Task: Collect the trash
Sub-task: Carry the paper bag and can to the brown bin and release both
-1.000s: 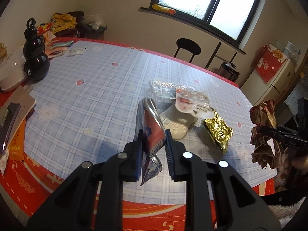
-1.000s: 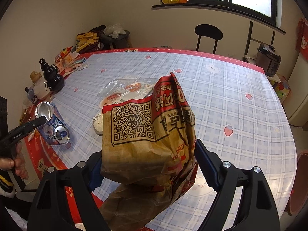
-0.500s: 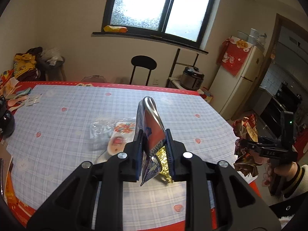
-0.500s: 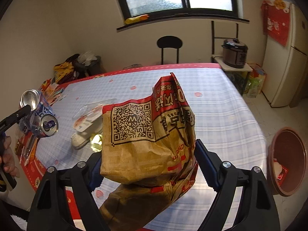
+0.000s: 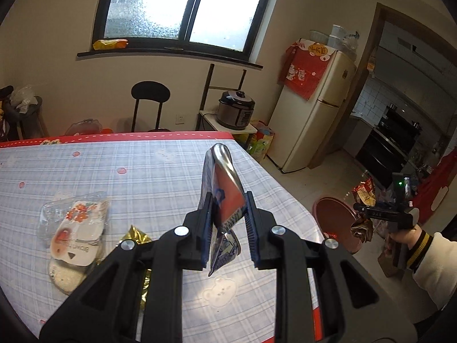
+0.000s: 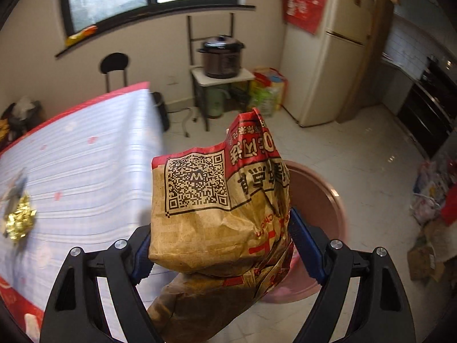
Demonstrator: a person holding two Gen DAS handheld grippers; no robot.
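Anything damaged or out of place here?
The can in the left tool is crushed flat. Litter lies on the table: a gold wrapper and a plastic packet.

Crushed can (image 5: 224,200) upright, crumpled brown paper bag (image 6: 220,217) above maroon bin (image 6: 322,200)

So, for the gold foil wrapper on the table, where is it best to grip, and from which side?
Probably the raised, crumpled ridge of the gold foil wrapper, taken from above: it lies low on the table, so a flat edge offers little to pinch.
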